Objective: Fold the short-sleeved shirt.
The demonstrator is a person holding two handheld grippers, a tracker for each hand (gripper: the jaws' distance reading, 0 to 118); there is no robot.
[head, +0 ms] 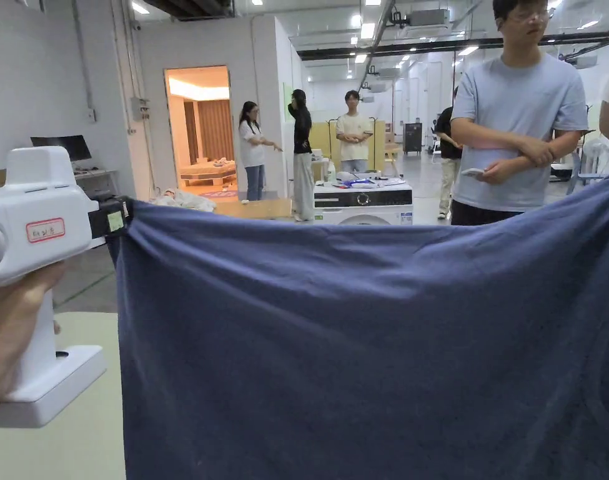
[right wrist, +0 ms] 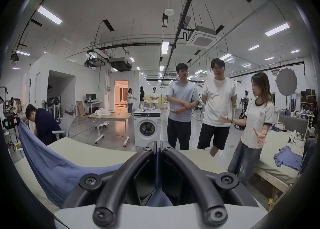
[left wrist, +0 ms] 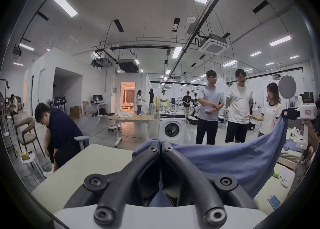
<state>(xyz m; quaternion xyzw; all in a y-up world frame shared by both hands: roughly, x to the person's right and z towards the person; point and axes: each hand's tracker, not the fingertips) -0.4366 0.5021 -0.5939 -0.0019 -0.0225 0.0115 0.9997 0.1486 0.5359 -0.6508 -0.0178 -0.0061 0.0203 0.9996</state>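
Note:
A blue short-sleeved shirt (head: pixel 359 337) hangs spread wide in the air above a pale green table (head: pixel 59 450), held by its top edge. My left gripper (head: pixel 118 215) is shut on the shirt's upper left corner. In the left gripper view its black jaws (left wrist: pixel 160 143) are closed on the cloth (left wrist: pixel 233 160), and the right gripper (left wrist: pixel 285 114) pinches the far corner. The right gripper's own jaws (right wrist: pixel 158 143) are closed on blue cloth (right wrist: pixel 52 168), and the left gripper (right wrist: pixel 13 122) holds the far end. The shirt's lower part runs out of the head view.
Three people (right wrist: pixel 216 104) stand talking just beyond the table. A washing machine (left wrist: pixel 171 127) and a wooden table (right wrist: pixel 110 116) stand behind. A person (left wrist: pixel 58 132) bends over near an office chair at the left. Another blue garment (right wrist: pixel 287 158) lies on a bed at the right.

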